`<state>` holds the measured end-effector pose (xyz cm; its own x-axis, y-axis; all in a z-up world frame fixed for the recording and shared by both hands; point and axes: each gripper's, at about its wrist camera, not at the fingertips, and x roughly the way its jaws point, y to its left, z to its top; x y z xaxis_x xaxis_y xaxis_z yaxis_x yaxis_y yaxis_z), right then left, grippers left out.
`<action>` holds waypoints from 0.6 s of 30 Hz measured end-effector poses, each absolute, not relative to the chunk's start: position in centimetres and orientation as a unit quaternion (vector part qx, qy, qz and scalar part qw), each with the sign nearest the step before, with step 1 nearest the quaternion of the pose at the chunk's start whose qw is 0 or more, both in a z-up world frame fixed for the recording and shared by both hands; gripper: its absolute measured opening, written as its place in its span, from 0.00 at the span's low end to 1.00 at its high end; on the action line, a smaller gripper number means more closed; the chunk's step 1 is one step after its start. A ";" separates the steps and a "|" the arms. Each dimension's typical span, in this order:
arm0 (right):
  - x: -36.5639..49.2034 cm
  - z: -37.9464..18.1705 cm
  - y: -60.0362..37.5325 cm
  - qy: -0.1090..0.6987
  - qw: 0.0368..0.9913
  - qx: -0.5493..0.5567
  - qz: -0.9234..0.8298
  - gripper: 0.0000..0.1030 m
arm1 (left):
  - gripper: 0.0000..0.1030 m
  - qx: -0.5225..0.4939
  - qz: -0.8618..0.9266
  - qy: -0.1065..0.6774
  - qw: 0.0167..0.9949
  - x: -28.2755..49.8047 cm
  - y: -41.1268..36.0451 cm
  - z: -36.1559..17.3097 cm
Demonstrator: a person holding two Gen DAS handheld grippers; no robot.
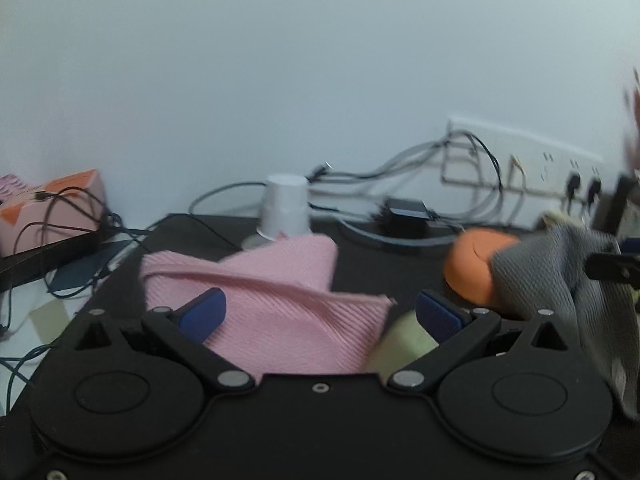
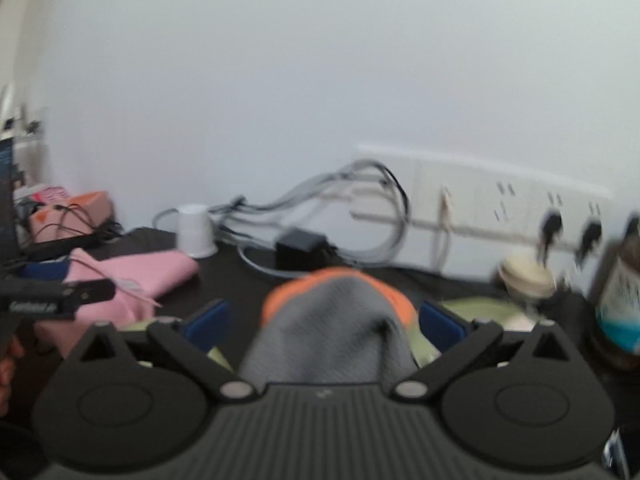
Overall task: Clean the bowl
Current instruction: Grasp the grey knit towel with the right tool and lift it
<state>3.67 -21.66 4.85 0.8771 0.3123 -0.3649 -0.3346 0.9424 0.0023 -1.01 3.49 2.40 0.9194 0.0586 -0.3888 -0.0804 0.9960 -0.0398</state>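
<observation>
Your orange bowl (image 2: 394, 300) sits on the dark table (image 1: 360, 264) ahead of the right gripper (image 2: 326, 322), mostly hidden under the grey cloth (image 2: 332, 332); only its rim shows, blurred. That gripper's fingers are spread wide with the cloth between them, and you cannot tell whether they touch it. Your left gripper (image 1: 320, 312) also stands released, the pink cloth (image 1: 272, 300) lying between its blue pads (image 1: 202, 312). An upturned white cup (image 1: 285, 208) and cables (image 1: 420, 160) sit behind.
</observation>
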 end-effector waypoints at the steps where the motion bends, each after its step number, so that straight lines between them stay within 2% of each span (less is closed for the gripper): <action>1: 4.1 4.5 -22.0 0.198 0.966 -0.021 0.162 0.98 | 1.00 -0.024 0.035 0.204 0.978 -0.9 3.3 2.2; 7: 5.8 2.3 -20.7 0.266 0.948 -0.039 0.172 0.98 | 1.00 -0.022 0.036 0.229 0.972 -0.4 3.2 1.7; 11: 5.5 1.3 -19.5 0.264 0.946 -0.066 0.176 0.96 | 1.00 -0.021 0.031 0.238 0.971 -0.3 3.3 1.5; 13: 5.7 1.1 -19.9 0.272 0.945 -0.054 0.172 0.80 | 1.00 -0.019 0.031 0.237 0.971 -0.3 3.2 1.4; 15: 6.3 1.0 -20.9 0.289 0.942 -0.022 0.166 0.48 | 1.00 -0.021 0.032 0.234 0.972 -0.4 3.3 1.5; 17: 6.7 1.0 -22.1 0.290 0.943 0.006 0.162 0.27 | 1.00 -0.025 0.035 0.230 0.972 -0.4 3.5 1.5; 18: 6.6 1.3 -22.7 0.281 0.945 0.020 0.163 0.21 | 1.00 -0.026 0.042 0.225 0.973 -0.4 3.7 1.6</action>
<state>6.58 -22.71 1.29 0.7886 0.3197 -0.5252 -0.2974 0.9460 0.1293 -0.42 3.68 1.60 0.8952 0.0698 -0.4402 -0.0935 0.9951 -0.0323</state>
